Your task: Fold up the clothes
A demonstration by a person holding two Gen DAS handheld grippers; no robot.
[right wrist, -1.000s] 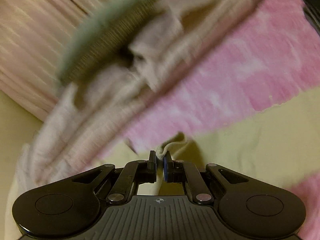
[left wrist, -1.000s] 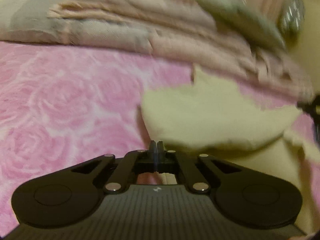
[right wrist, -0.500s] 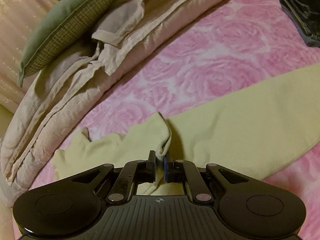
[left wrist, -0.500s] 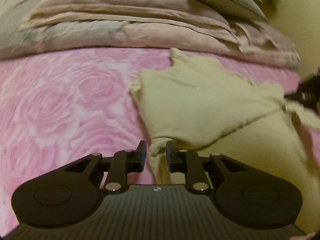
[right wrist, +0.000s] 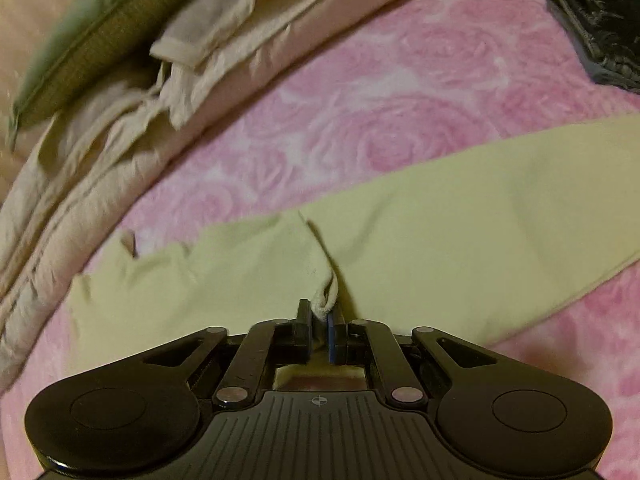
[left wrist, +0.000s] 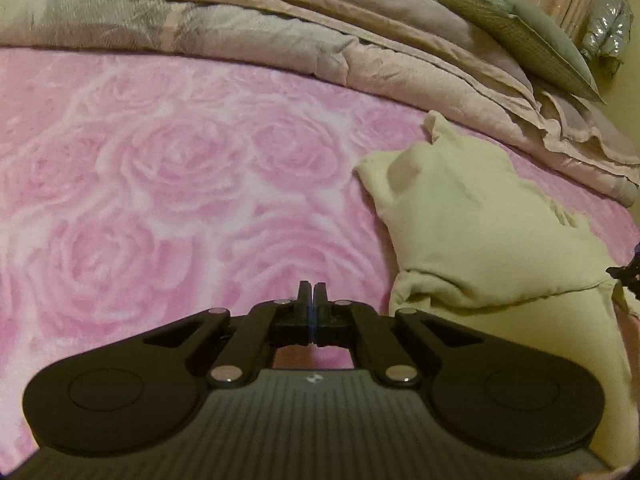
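The pale yellow garment [right wrist: 440, 216] lies on the bed, on the pink rose-patterned blanket [left wrist: 168, 184], with one part already laid over another. It is spread low and flat so that a fold can be made on a soft but even surface.

The right hand-held gripper [right wrist: 320, 316] has a small bunched edge of the garment between its jaws. The jaws are opening at this moment, and a narrow gap shows beside the cloth, so I judge that the fold is being set down and let go here, not carried further. The left hand-held gripper [left wrist: 311, 300] is clenched with nothing in it; it hangs over the bare blanket, just left of the near corner of the garment. It seems free for the next grasp.

The left wrist view shows the folded end of the garment, with a fold line and a raised lump at its far left corner, and also a shiny object [left wrist: 608, 24] far right. It shows only a sliver of the right gripper at the frame edge. The right wrist view shows the long flat strip of the garment running to the right, and a dark folded garment [right wrist: 596, 20] at the far right. Both views show the beige quilt [left wrist: 360, 48] and the green cushion [right wrist: 100, 40] at the far side.
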